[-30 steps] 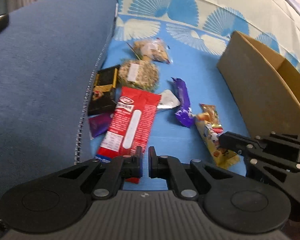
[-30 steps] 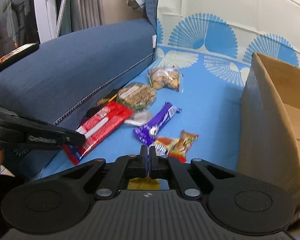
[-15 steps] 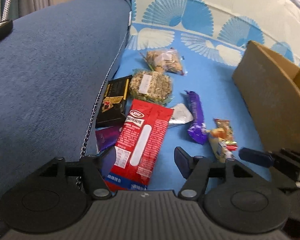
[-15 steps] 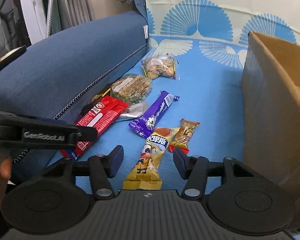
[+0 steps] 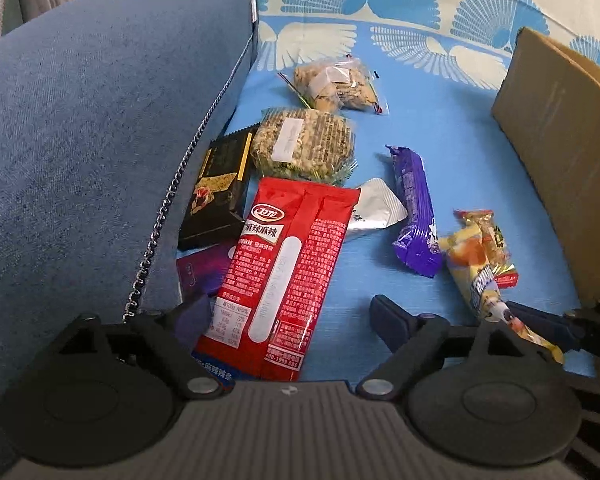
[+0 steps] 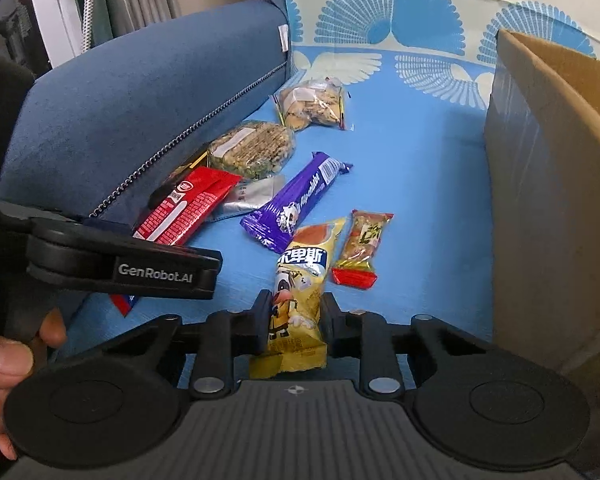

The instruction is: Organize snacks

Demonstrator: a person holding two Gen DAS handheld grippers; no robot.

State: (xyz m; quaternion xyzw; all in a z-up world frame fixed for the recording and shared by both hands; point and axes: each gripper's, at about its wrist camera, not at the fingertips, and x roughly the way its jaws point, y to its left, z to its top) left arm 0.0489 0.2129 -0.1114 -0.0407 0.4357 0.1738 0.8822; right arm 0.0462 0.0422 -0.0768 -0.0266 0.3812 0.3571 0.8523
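Snacks lie on the blue sofa seat (image 5: pixel 452 140). My left gripper (image 5: pixel 290 314) is open, its jaws either side of the red packet (image 5: pixel 288 276). My right gripper (image 6: pixel 296 316) has its jaws against both sides of the yellow snack bar (image 6: pixel 302 280). That bar also shows in the left wrist view (image 5: pixel 480 280). A purple bar (image 6: pixel 296 202), a small red-and-orange candy (image 6: pixel 362 248), a silver sachet (image 6: pixel 252 196), two clear bags of biscuits (image 6: pixel 312 102) (image 6: pixel 252 150) and a black packet (image 5: pixel 218 196) lie around.
A cardboard box (image 6: pixel 556 184) stands at the right of the seat. The blue sofa arm (image 5: pixel 84 128) rises on the left. A small purple packet (image 5: pixel 204 270) lies partly under the red packet. My left gripper shows from the side in the right wrist view (image 6: pixel 132 268).
Both grippers opened from shut. The left moved forward over the red packet. The right moved onto the yellow bar and has closed in on it.
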